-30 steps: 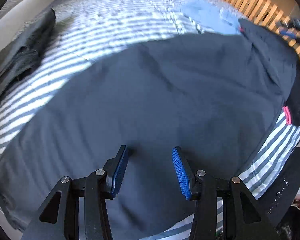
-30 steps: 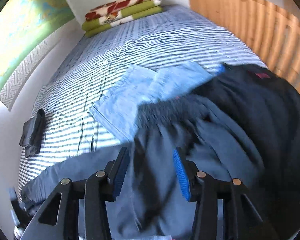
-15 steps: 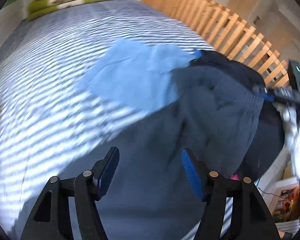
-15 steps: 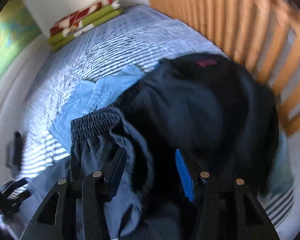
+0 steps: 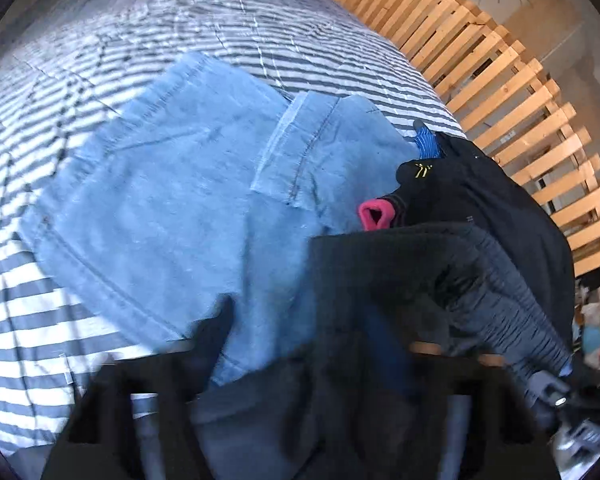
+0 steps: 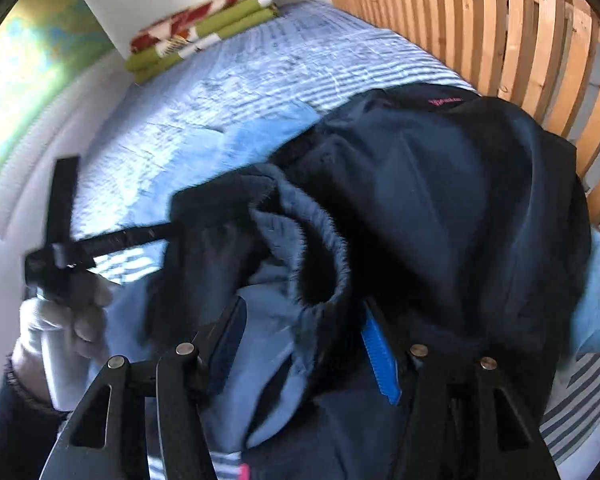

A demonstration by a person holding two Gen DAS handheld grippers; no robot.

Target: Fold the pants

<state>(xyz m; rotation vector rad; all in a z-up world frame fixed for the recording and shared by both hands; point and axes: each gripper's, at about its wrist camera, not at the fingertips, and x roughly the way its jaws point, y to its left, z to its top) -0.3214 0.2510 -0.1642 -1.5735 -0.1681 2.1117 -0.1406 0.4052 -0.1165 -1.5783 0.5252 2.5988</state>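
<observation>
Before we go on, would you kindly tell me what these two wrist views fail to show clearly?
- Left wrist view: the left gripper is smeared by motion blur; its jaws are closing, but contact with the dark navy elastic-waist pants is unreadable.
- Right wrist view: the right gripper is opening over the waistband; the pants legs run off the bottom edge.
- Right wrist view: the pink logo on the black garment is too small to read.
</observation>
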